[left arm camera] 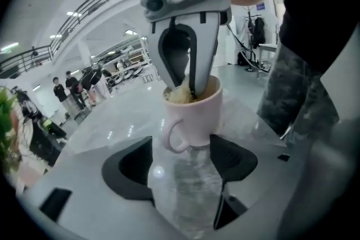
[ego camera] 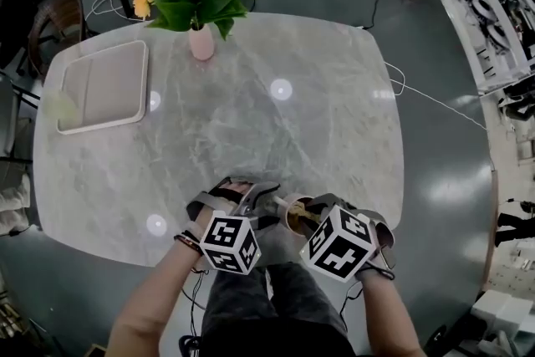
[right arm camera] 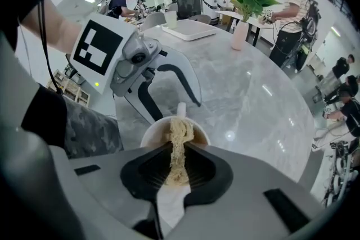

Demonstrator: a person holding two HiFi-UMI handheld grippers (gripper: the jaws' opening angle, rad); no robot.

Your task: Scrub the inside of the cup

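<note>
On your left, the left gripper (left arm camera: 183,146) had its jaws apart around the foot of the pink mug (left arm camera: 194,112). One jaw looked to be right at the mug's wall, while the other stood clear of it, just beside the handle (left arm camera: 170,140), so nothing pinned the mug yet. The mug stood upright on the marble table (ego camera: 276,138), near your edge and between your two grippers. It was well apart from the tray (ego camera: 100,88) and the vase of flowers (ego camera: 201,42) at the far side. On your right, the right gripper (right arm camera: 177,149) pointed steeply down with its jaws clamped on a strip of beige fibrous scrubber (right arm camera: 179,129), whose end hung inside the mug. To do this step well, you probably needed to steady the mug first. That meant closing the left jaws on its body and setting the free jaw against the wall rather than the handle loop, where it could slip. With so much of the strip bunched between the jaws, you likely had to press it against the inner wall and sweep around, then down to the bottom. Pushing gently mattered, since an unheld mug so near the edge could tip or slide off.
</note>
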